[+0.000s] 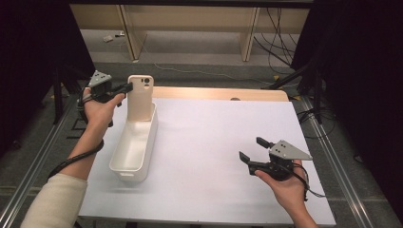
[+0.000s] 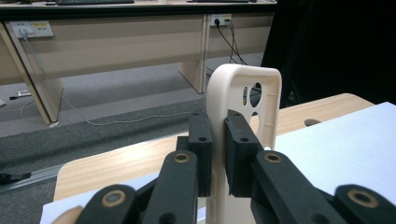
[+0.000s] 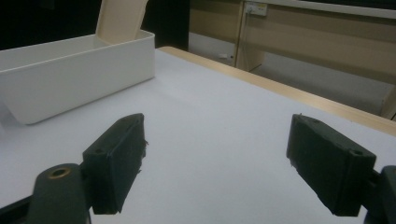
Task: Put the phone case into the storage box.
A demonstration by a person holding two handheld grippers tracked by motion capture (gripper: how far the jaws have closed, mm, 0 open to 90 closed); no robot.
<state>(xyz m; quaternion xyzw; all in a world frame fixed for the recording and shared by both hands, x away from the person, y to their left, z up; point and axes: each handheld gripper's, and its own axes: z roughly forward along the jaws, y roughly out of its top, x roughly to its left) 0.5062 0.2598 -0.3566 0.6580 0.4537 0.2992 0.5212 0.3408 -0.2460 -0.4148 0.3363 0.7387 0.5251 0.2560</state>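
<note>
- At the far left of the high view, the left gripper (image 1: 124, 89) is held up over the table's left edge, its jaws pointing toward the right; a cream sleeve (image 1: 54, 202) covers the forearm below it, and a black cable (image 1: 78, 156) loops along that arm.
- In the left gripper view its jaws are clamped on the side edge of a cream phone case (image 2: 243, 100), one black pad on each face of the thin wall, a little below the camera cutout.
- The phone case (image 1: 140, 97) stands upright, its lower end down inside the far end of a white oblong bin (image 1: 134, 145); the camera cutout is at the top.
- The bin lies lengthwise on the left part of the white table top (image 1: 214, 156), close to its left edge, with a strip of bare wood (image 1: 223, 93) beyond the white sheet.
- In the right gripper view the bin (image 3: 70, 77) sits off to the left with the case rising behind its far wall.
- At the right, the right gripper (image 1: 254, 151) hovers low over the white sheet, well apart from the bin, jaws pointing left.
- Its jaws stand wide apart with nothing between them; the right gripper view shows bare white surface between the two pads.
</note>
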